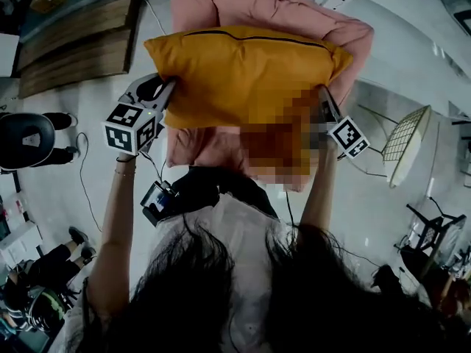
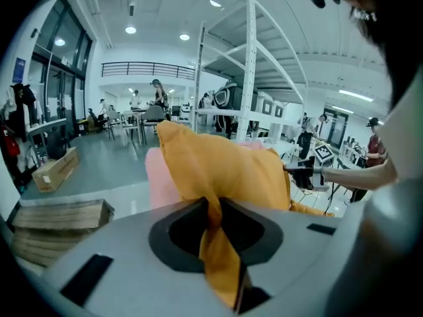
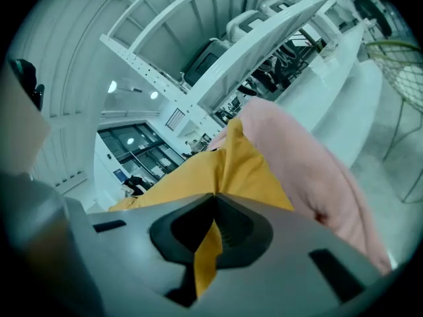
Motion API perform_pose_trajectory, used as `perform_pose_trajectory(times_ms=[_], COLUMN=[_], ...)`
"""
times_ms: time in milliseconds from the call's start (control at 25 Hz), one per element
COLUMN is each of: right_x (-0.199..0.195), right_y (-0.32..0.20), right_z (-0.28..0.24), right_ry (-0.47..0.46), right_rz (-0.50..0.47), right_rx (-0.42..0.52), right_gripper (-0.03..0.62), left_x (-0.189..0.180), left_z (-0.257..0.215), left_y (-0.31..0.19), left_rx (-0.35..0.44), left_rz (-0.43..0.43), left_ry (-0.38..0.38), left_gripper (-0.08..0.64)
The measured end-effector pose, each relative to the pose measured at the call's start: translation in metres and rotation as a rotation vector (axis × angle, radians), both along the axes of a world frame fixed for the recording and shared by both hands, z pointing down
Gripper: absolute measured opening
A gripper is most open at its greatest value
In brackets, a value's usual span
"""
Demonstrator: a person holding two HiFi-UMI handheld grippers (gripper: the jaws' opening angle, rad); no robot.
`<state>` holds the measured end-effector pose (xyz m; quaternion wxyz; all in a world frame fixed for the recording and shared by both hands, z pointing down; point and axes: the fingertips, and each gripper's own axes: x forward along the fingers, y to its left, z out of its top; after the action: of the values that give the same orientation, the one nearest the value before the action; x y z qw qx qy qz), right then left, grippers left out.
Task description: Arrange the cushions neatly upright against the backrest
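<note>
Above the pink seat, the yellow cushion is held aloft, its corners clamped by left tongs and right tongs; upright placement not yet done.

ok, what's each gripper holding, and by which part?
Both hold the yellow cushion: the left gripper has its jaws pinching fabric at its left edge, the right gripper at its right edge.
</note>
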<state>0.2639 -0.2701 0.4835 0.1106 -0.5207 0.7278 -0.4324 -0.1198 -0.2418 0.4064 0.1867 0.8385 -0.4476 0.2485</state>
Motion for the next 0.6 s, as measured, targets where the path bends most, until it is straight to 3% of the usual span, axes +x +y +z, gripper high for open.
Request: perform_pose_trajectory(times_ms=[120,320,480,600], right_x=[0.035,0.058,0.054,0.053], right_y=[0.015,0.023,0.015,0.008], right_z=[0.015,0.018,0.02,0.023], right_ry=[0.018,-0.013,0.0,0.002], right_rz=[0.054,0.099,0.088,0.098], right_rx=[-0.035,-0.009,-0.001,-0.001], right_gripper=[0.031,0.031,0.031,0.031], left_x=[0.044,0.09,0.108,0.128], left_z=[0.023,0.036,0.07,0.09], left_y=[-0.015,-0.059,-0.076,-0.072], left_rx=[-0.021,-0.052,-0.175,-0.244], left_rz=[0.067,0.063,0.153,0.191], left_ry=[0.0,0.061,-0.077,-0.105], left_gripper=[0.074,0.069,0.067,0.066])
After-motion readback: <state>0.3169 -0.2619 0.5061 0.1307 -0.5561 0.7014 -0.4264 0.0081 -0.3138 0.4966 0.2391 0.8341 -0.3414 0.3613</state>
